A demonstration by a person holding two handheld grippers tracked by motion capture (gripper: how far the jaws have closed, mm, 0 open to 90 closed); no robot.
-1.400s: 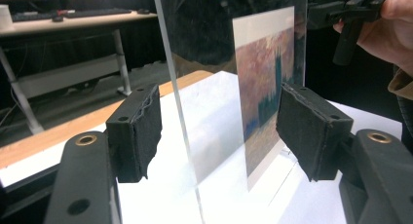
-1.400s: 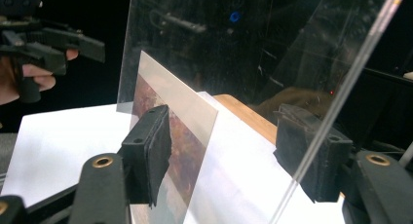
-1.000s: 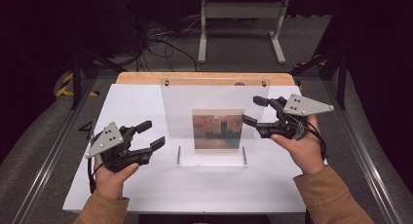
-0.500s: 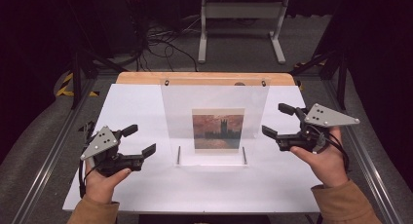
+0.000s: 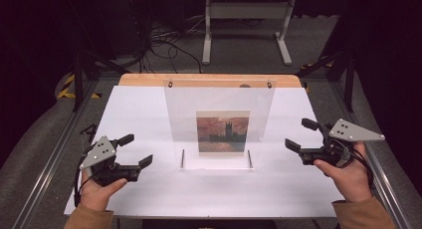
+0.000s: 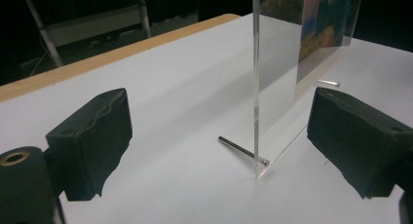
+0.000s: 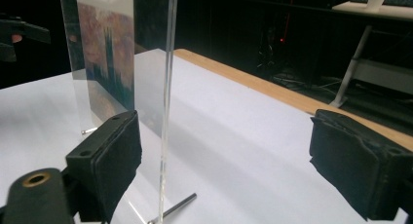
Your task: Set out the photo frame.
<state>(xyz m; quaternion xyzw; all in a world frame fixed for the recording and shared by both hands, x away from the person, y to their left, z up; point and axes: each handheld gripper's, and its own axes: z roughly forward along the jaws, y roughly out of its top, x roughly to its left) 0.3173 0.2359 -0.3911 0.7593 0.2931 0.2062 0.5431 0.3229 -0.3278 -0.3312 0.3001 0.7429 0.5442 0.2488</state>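
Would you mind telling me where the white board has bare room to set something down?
Bare: the board left of the frame and right of it, and the front strip between the two grippers. Crowded: around the frame's foot pins.

A lab: aluminium-railed table (image 5: 149, 104), floor cables (image 5: 164, 42), dark surroundings.

No readable text, labels, numbers or signs anywhere

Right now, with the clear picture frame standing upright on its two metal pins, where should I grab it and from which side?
Probably by its two bare vertical side edges, one gripper from each side: the acrylic frame stands thin and upright, and the left gripper and right gripper already flank it, open. Stay above the pins.
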